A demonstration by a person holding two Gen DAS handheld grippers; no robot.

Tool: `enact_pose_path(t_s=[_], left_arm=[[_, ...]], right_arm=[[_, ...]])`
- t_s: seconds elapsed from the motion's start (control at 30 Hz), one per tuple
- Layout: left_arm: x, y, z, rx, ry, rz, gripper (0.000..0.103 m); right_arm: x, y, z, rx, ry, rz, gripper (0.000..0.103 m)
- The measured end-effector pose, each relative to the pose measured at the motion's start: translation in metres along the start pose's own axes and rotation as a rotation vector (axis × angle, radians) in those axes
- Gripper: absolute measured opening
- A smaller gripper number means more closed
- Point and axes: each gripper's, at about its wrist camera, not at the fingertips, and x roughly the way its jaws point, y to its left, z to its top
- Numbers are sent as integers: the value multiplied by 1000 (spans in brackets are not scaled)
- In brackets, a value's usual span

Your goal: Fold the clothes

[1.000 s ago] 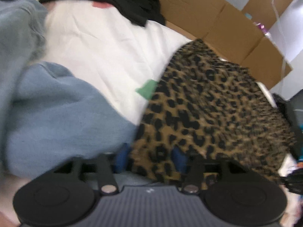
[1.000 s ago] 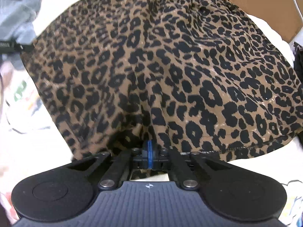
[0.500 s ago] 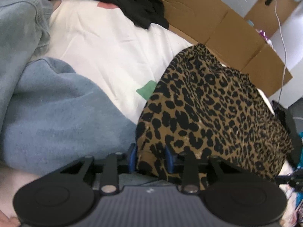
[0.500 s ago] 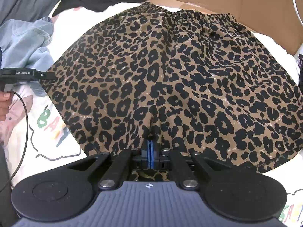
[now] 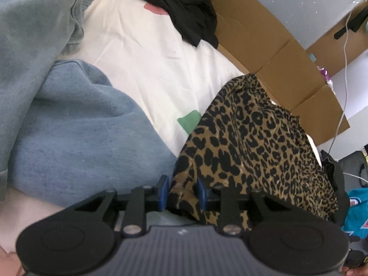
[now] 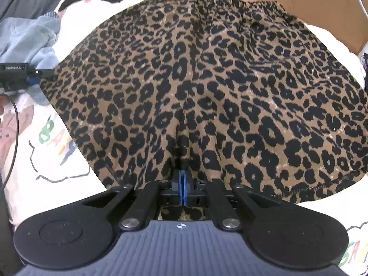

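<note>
A leopard-print garment with an elastic waistband lies spread on the white printed sheet, waistband at the far side. My right gripper is shut on the middle of its near hem, and the cloth rises to the pads. My left gripper is shut on a bunched corner of the leopard-print garment, which fills the gap between the blue pads. In the right wrist view the left gripper shows at the garment's left edge.
A light blue sweatshirt lies just left of the left gripper, with a grey-blue garment above it. Black clothes are piled at the far side. Cardboard panels line the back edge. A teal item sits at the right.
My left jaws have closed from wide apart onto the garment's corner, and the corner now bunches up between them. The right gripper has kept its grip on the hem.
</note>
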Motion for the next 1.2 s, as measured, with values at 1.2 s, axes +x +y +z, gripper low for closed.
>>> enact_pose_path(t_s=[1.2], left_arm=[[-72,-52,38,231,-167,110,7]], right_arm=[[21,-20,2,52,-136,61,2]])
